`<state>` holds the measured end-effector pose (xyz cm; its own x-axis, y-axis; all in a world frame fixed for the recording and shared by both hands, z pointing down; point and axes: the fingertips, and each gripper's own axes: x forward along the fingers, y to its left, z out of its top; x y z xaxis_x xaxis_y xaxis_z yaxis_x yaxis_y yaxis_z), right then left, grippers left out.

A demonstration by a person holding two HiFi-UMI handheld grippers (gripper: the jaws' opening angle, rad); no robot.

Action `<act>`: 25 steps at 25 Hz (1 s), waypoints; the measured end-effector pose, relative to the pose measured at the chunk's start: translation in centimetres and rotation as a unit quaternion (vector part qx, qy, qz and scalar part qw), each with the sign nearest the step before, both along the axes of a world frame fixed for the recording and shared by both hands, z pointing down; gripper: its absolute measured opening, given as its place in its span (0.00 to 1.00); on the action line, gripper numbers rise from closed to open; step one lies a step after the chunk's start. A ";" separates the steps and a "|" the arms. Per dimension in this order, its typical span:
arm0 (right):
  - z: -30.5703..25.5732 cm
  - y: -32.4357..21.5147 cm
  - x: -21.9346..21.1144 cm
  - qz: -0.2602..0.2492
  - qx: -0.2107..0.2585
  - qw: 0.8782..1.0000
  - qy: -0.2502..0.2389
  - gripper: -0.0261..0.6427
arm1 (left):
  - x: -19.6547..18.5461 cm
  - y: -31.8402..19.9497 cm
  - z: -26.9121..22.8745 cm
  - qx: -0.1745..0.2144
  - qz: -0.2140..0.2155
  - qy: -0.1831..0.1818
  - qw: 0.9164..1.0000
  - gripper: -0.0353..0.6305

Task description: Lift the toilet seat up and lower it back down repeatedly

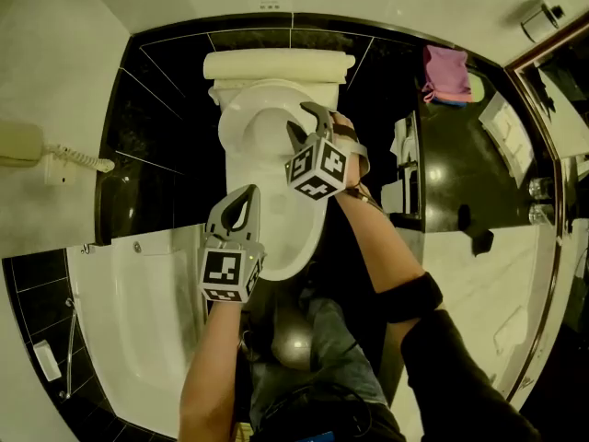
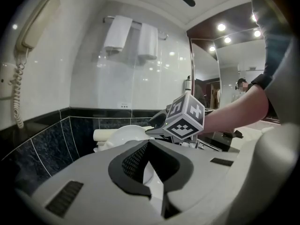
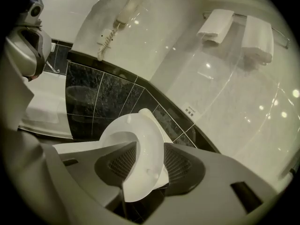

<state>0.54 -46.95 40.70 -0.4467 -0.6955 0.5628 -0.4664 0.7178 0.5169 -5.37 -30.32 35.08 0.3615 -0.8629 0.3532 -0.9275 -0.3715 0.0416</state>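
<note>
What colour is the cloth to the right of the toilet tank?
Pink; the cloth shows best in the head view.

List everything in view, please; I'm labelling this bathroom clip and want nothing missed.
toilet: one, white, centre, cistern against the wall
toilet seat: one, white, raised above the bowl
wall tiles: black band, behind the toilet and the bathtub
wall phone: one, cream, on the wall left of the toilet
bathtub: one, white, left of the toilet
towels: two, white, on a rail above the toilet
cloth: one, pink, on the dark counter at right
mirror: one, above the counter
left gripper: one, grey, jaws together, empty, by the bowl's front
right gripper: one, grey, jaws apart, over the bowl
forearms: two, bare, each holding a gripper
</note>
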 end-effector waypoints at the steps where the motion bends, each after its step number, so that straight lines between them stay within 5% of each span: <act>1: 0.5 -0.9 -0.1 -0.003 0.002 1.000 0.002 0.33 | -0.1 -0.7 0.6 -0.003 -0.004 0.001 1.000 0.03; 10: 2.4 -6.8 -1.2 -0.022 0.012 1.000 0.019 0.28 | -0.8 -6.2 3.4 -0.003 -0.027 0.014 1.000 0.03; 13: 3.1 -7.3 -1.3 -0.032 0.012 0.999 0.030 0.13 | -0.6 -7.2 3.9 -0.002 -0.029 0.017 0.999 0.03; 25: 2.4 -5.4 -1.2 -0.027 0.023 0.998 0.046 0.12 | -0.4 -5.3 3.4 -0.009 -0.023 0.014 1.000 0.03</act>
